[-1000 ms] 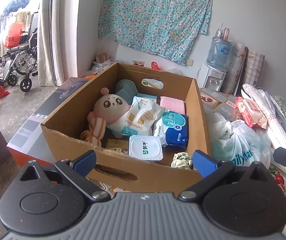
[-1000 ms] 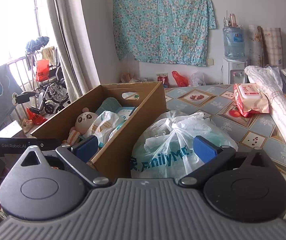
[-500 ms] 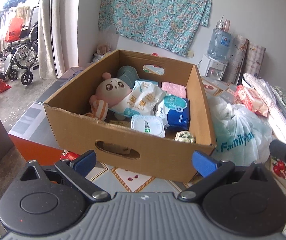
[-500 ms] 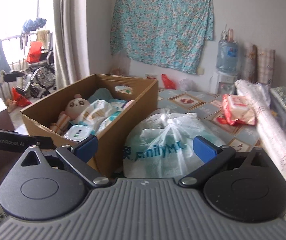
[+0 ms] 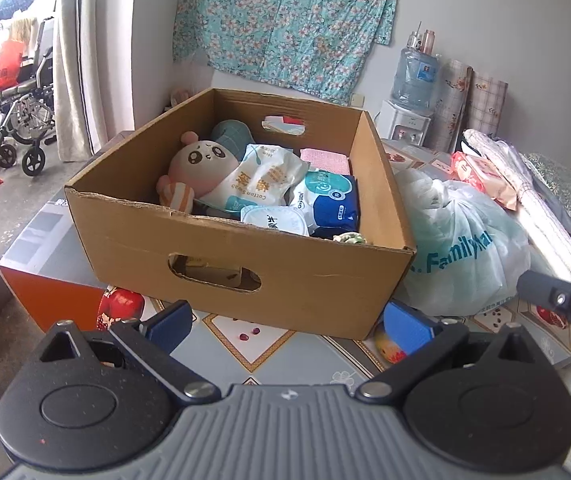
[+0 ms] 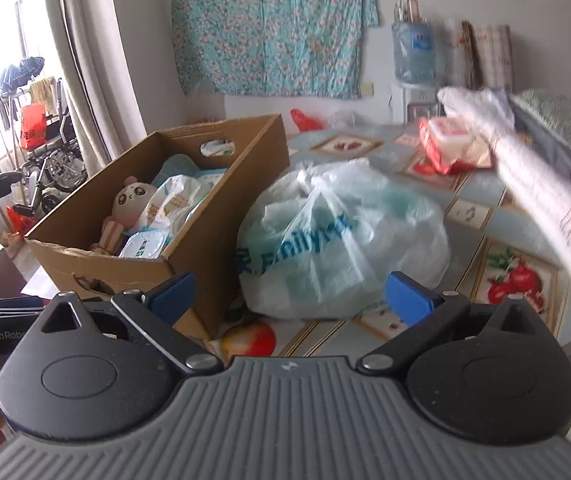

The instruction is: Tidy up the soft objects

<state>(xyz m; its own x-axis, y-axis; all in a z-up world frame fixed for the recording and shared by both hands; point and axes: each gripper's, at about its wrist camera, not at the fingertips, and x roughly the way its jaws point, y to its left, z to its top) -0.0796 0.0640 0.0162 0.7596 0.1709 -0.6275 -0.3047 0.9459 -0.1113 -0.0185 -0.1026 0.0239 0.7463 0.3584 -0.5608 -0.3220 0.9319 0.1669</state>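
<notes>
A brown cardboard box [image 5: 245, 264] stands on the patterned table, also in the right wrist view [image 6: 205, 236]. It holds a pink plush doll [image 5: 201, 164], a cotton swab pack [image 5: 261, 184], a blue wipes pack [image 5: 329, 200], a white wipes pack [image 5: 275, 222] and a pink cloth [image 5: 323, 158]. A tied white plastic bag [image 5: 461, 248] sits right of the box [image 6: 337, 236]. My left gripper [image 5: 287, 326] is open and empty, in front of the box. My right gripper [image 6: 289, 298] is open and empty, in front of the bag.
A red wipes pack [image 6: 451, 146] lies at the back right beside a rolled cloth [image 6: 525, 176]. A grey and orange box [image 5: 41, 260] lies under the cardboard box at left. A water dispenser [image 5: 413, 92] stands by the wall, a wheelchair [image 5: 17, 120] at far left.
Both grippers have pulled back and away from the box and bag, which look smaller and farther now. Both stay open and empty. The right view has swung right and blurred.
</notes>
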